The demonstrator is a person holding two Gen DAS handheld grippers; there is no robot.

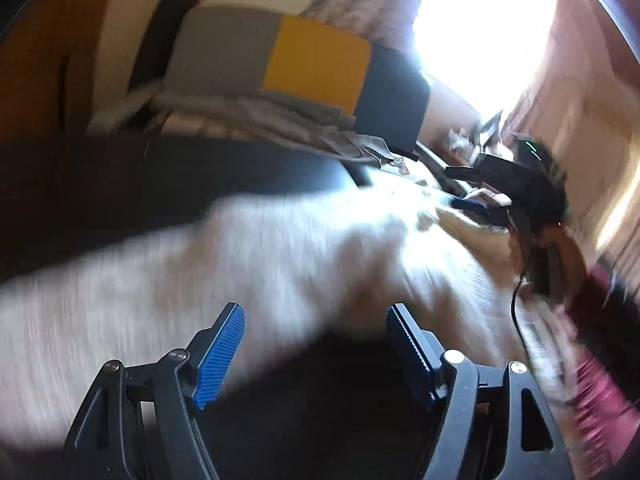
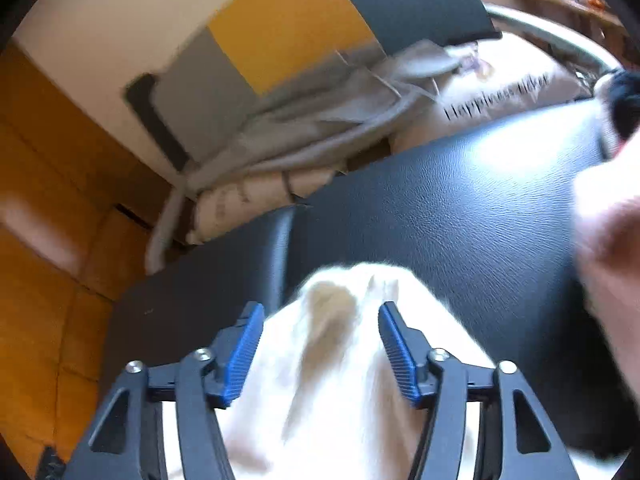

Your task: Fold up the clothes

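A white garment (image 1: pixel 240 256) lies across a black leather surface (image 1: pixel 160 176), blurred by motion. My left gripper (image 1: pixel 316 316) is open above it, with the cloth passing between and beyond the blue pads (image 1: pixel 220 356); nothing is pinched. In the right wrist view the same white garment (image 2: pixel 340 360) bunches up between the fingers of my right gripper (image 2: pixel 320 316), which is open over the black leather surface (image 2: pixel 460 208). The other gripper (image 1: pixel 500 184) shows far right in the left wrist view, dark and blurred.
A grey, yellow and black panel (image 1: pixel 280 52) stands behind a heap of grey cloth (image 2: pixel 320 128) and a beige printed cushion (image 2: pixel 500 88). Orange-brown floor (image 2: pixel 48 280) lies to the left. A bright window (image 1: pixel 480 28) glares. A blurred pale shape (image 2: pixel 612 240) fills the right edge.
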